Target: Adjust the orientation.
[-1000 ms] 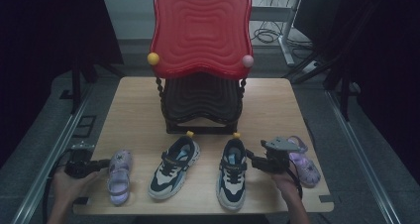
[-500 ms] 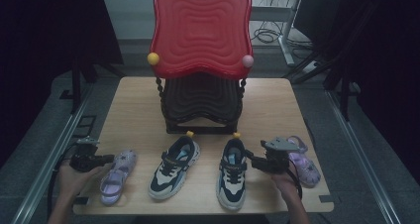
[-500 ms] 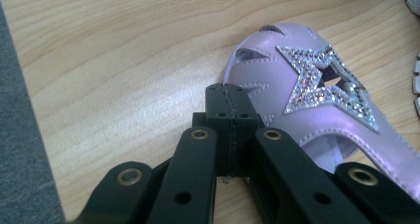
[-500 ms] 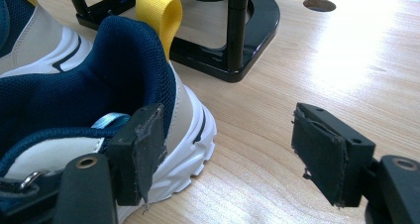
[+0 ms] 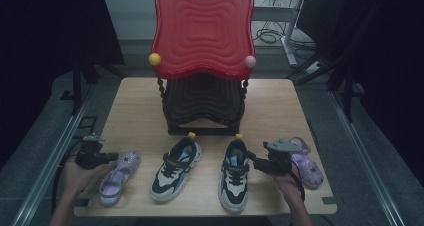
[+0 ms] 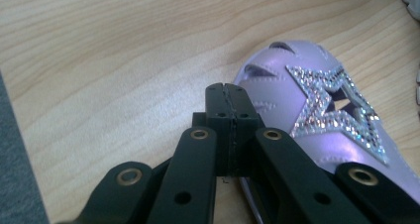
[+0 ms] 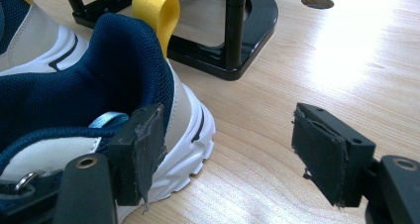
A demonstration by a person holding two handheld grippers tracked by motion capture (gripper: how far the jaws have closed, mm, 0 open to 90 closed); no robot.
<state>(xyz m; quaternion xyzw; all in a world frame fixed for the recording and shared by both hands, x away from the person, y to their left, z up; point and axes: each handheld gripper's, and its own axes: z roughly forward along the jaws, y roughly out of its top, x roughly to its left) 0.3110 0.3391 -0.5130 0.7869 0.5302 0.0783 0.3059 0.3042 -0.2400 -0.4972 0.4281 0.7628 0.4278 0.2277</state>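
Since the earlier frames, the lilac sandal (image 5: 118,178) at the near left of the wooden table (image 5: 145,103) has swung round: a second ago it lay straight along the table's near-far line, and now it sits slanted, toe toward the far right and heel strap toward the near edge. Beside it the left gripper (image 5: 114,156) rests at the sandal's toe with its jaws pressed fully together and nothing between them; in the left gripper view the closed tips (image 6: 227,105) sit just beside the toe cap (image 6: 317,115) with its glittering star. Over on the right, the right gripper (image 5: 253,163) stays where it was, jaws spread wide, one pad (image 7: 143,149) against the heel side of the right-hand navy and white sneaker (image 5: 235,173) and the other over bare wood, so it grips nothing. A second lilac sandal (image 5: 305,163) lies just right of that hand. Its partner sneaker (image 5: 176,167) stands between the left sandal and the right-hand sneaker. Farther off, a red and black chair (image 5: 202,61) stands mid-table.
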